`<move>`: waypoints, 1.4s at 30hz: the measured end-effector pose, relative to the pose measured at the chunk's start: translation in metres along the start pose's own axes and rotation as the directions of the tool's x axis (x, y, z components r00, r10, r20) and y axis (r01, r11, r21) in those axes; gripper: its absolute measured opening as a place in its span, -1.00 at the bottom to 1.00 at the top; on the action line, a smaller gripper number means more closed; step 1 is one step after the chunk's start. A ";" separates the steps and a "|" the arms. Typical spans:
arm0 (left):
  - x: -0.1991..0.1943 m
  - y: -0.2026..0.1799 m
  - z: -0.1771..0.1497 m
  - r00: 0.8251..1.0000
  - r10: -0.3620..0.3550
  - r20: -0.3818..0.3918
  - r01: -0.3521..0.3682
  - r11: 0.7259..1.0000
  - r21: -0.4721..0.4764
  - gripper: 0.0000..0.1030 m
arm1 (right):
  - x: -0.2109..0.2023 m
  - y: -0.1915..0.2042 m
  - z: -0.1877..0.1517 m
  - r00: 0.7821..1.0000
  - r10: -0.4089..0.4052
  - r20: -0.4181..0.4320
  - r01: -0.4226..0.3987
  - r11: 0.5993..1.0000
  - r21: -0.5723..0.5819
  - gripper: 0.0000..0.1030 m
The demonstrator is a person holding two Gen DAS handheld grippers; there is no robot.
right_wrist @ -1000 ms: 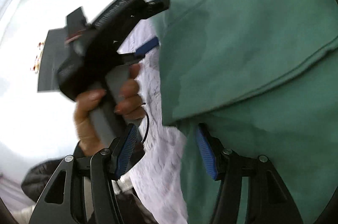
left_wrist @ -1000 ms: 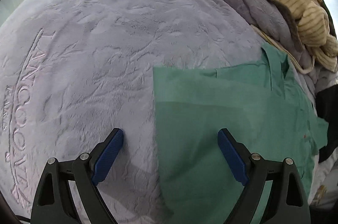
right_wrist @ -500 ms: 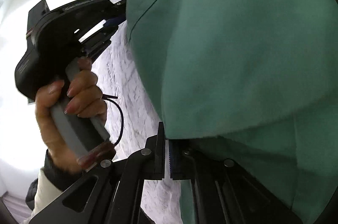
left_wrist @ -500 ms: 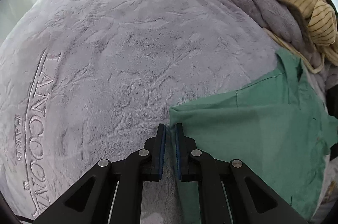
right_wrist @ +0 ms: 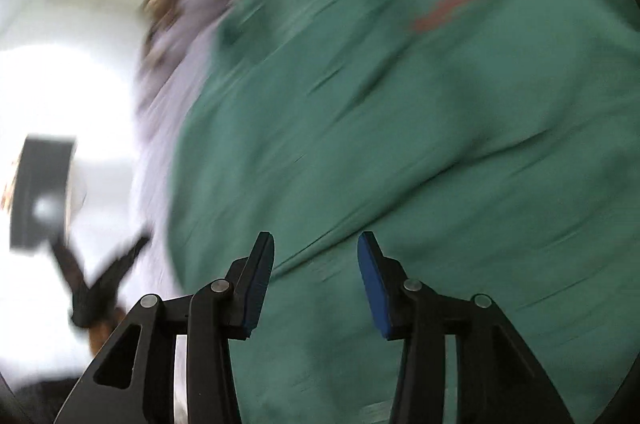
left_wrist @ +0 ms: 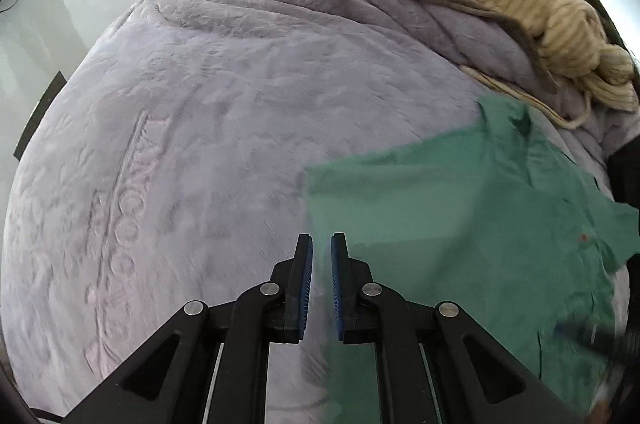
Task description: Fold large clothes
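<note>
Left gripper (left_wrist: 319,276) has just closed — pads pinching the green shirt's (left_wrist: 460,204) near edge on the lilac blanket (left_wrist: 200,144). Right gripper (right_wrist: 316,276) has just been reopening, pads clear of the cloth beneath it. Likely regrasping for the next fold — picture blurred.

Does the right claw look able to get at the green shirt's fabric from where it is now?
Probably yes. The right claw has just been opening and hangs over the green cotton shirt with nothing between its pads and the cloth. The picture is blurred, so the exact gap is unclear.
</note>
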State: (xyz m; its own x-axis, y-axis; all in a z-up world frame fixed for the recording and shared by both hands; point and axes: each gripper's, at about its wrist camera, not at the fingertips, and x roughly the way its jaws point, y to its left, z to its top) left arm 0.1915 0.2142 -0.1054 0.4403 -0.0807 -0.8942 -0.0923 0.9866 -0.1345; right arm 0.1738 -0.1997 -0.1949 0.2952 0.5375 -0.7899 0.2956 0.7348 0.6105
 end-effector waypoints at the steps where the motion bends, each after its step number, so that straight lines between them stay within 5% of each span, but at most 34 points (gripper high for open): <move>1: -0.001 -0.004 -0.004 1.000 -0.001 -0.003 0.001 1.000 0.002 -0.78 | -0.004 -0.007 0.004 1.000 -0.003 0.017 0.003 0.999 0.035 -0.06; 7: 0.016 -0.017 -0.035 0.998 0.026 -0.062 -0.030 0.998 -0.056 -0.78 | 0.001 -0.031 0.040 0.999 -0.047 0.019 0.044 0.988 0.147 -0.12; 9: 0.022 -0.016 -0.039 0.997 0.040 -0.070 -0.046 0.996 -0.081 -0.78 | 0.000 -0.029 0.040 0.995 -0.096 0.024 0.093 0.990 0.107 -0.78; 10: 0.024 -0.016 -0.041 0.996 0.053 -0.074 -0.059 0.995 -0.083 -0.78 | 0.000 -0.026 0.042 0.995 -0.093 0.030 0.090 0.993 0.082 -0.84; 15: 0.021 -0.024 -0.045 0.993 0.095 -0.070 -0.099 0.993 -0.059 -0.78 | -0.018 -0.003 0.041 0.985 -0.134 0.110 0.145 0.984 -0.105 -0.86; 18: 0.021 -0.028 -0.045 0.991 0.112 -0.074 -0.116 0.992 -0.055 -0.78 | -0.011 -0.018 0.047 0.983 -0.169 0.069 0.175 0.981 -0.085 -0.85; 21: 0.017 -0.029 -0.049 0.989 0.125 -0.084 -0.130 0.990 -0.058 -0.78 | -0.009 -0.039 0.051 0.994 -0.104 0.011 0.104 0.994 0.027 -0.71; 24: 0.010 -0.034 -0.055 0.987 0.129 -0.096 -0.133 0.990 -0.043 -0.78 | -0.026 -0.043 0.046 0.995 -0.096 0.004 0.096 0.995 0.026 -0.22; 26: 0.002 -0.040 -0.057 0.986 0.134 -0.097 -0.137 0.990 -0.023 -0.78 | -0.036 -0.044 0.040 0.996 -0.090 -0.002 0.090 0.996 0.007 0.29; 27: -0.001 -0.044 -0.059 0.986 0.133 -0.100 -0.135 0.991 -0.016 -0.78 | -0.044 -0.046 0.034 0.996 -0.088 -0.003 0.088 0.996 -0.002 0.37; 42: -0.007 -0.169 -0.132 0.957 0.003 -0.290 0.030 0.993 0.110 -0.77 | -0.090 -0.092 -0.019 0.996 -0.068 -0.063 0.072 0.995 0.062 0.55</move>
State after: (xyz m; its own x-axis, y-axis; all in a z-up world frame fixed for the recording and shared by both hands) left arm 0.0860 0.0294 -0.1323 0.1620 -0.1153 -0.9800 0.0201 0.9933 -0.1136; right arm 0.1022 -0.3079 -0.1813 0.2167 0.5109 -0.8319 0.3723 0.7445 0.5542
